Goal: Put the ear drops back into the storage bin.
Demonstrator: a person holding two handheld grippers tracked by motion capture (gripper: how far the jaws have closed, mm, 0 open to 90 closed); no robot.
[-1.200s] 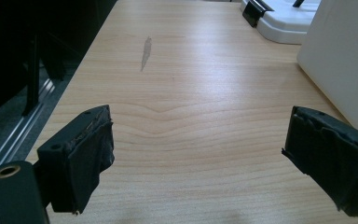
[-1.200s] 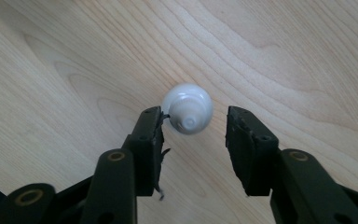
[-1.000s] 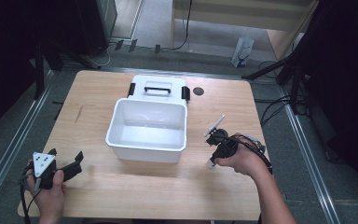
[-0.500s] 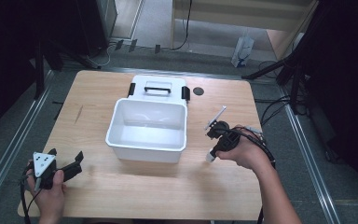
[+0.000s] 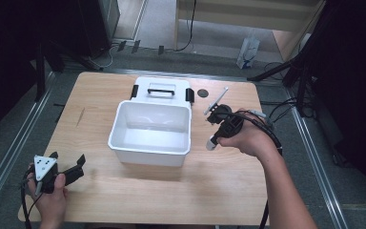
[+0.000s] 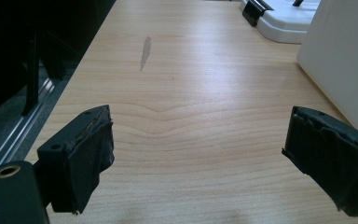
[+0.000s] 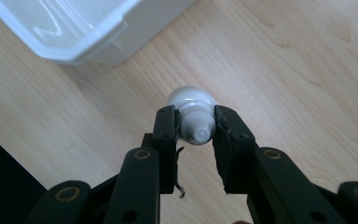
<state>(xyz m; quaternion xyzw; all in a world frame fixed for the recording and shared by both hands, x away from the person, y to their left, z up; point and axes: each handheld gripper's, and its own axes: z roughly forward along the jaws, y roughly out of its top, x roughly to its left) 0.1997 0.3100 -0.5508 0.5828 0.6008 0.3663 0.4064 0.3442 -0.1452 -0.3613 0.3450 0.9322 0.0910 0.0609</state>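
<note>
Pinching a small white bottle [image 7: 193, 116] — ridged cap — the right gripper [image 7: 195, 128]; left gripper [image 6: 214, 158] gapes wide.

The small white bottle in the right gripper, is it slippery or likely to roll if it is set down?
The bottle looks like smooth, glossy plastic, so it may slip. The right gripper holds only its narrow cap end. Its round body would probably roll if laid on the table.

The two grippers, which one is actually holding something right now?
The right gripper: its jaws are closed on a small white bottle beside the white bin. The left gripper sits open over bare table.
</note>
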